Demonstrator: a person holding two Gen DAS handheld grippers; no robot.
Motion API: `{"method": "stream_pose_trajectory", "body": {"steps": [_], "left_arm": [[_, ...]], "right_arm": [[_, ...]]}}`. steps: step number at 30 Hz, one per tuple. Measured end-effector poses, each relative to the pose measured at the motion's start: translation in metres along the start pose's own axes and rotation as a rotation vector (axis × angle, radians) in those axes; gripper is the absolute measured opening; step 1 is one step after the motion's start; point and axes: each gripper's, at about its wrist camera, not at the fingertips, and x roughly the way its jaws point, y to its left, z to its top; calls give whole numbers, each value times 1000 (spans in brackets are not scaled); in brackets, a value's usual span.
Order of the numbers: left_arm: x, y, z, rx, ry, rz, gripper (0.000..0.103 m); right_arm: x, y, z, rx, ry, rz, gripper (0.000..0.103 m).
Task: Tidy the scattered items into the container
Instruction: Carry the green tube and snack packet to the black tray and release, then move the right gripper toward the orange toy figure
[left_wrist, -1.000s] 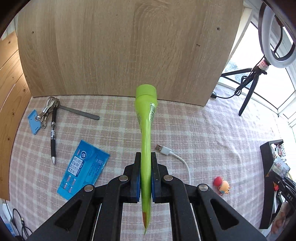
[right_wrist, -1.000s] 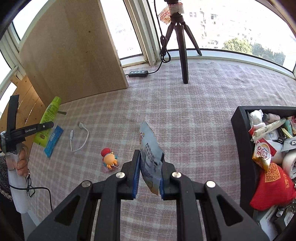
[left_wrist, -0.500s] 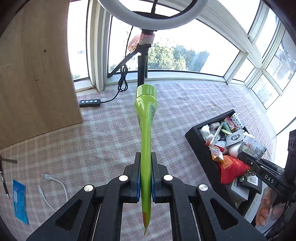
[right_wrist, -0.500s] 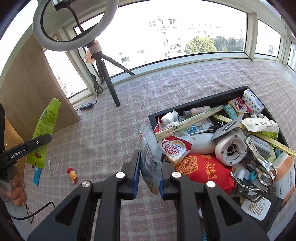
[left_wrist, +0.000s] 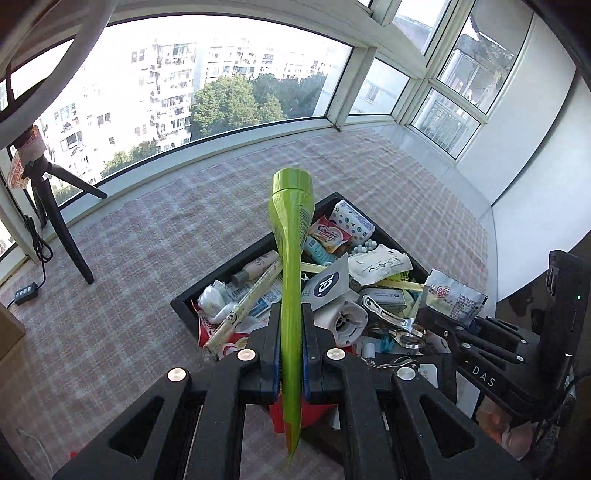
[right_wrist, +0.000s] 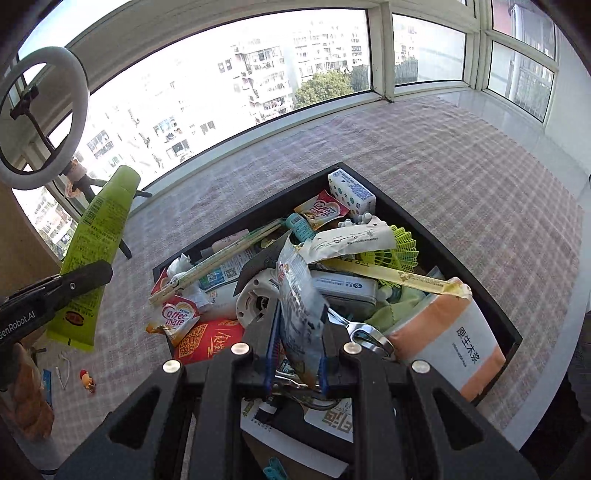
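Both grippers have swung from the scattered items to above the crammed black rectangular container (right_wrist: 491, 295). The left gripper (left_wrist: 290, 354) clamps a light, squashy lime-green plastic tube (left_wrist: 291, 258) near its flat crimp; the right gripper (right_wrist: 297, 350) pinches a limp, crinkly sachet (right_wrist: 295, 291) low down.

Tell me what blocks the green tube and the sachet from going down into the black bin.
No lid or barrier shows. The black bin is open-topped but heaped; the green tube in the left tool and the sachet in the right tool would land on that pile.
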Motion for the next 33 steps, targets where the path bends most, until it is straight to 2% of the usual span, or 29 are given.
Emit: {"method": "stream_pose_trajectory", "body": {"steps": [2,3,4,5,6,8,12,18,25,33], "left_arm": [[10,-14,7,40,9,-26,9],[14,-19,10,46,12,-10,28],[16,-22,12,44,11,2,46],[16,-23,13,39,-1,2,50],[14,-22,15,31,-11,4,47],[11,-19,17,19,-16,10,46],[3,-6,14,8,-22,37,46],[-21,28,-3,-43,-34,94,46],[-65,94,-46,-134,-45,202,46],[-119,206,-124,-295,-23,359,46]], "right_arm": [[-2,-7,1,5,-12,6,19],[-3,-10,2,4,-19,17,25],[-4,-12,3,9,-24,13,54],[-7,-15,4,22,-46,6,80],[-11,-17,4,32,-80,-6,81],[-16,-20,7,43,-102,-20,81],[-18,-20,10,50,-98,2,81],[-23,4,7,-2,-101,41,81],[-26,62,-4,-139,-85,123,81],[-11,154,-35,-360,-14,237,81]]}}
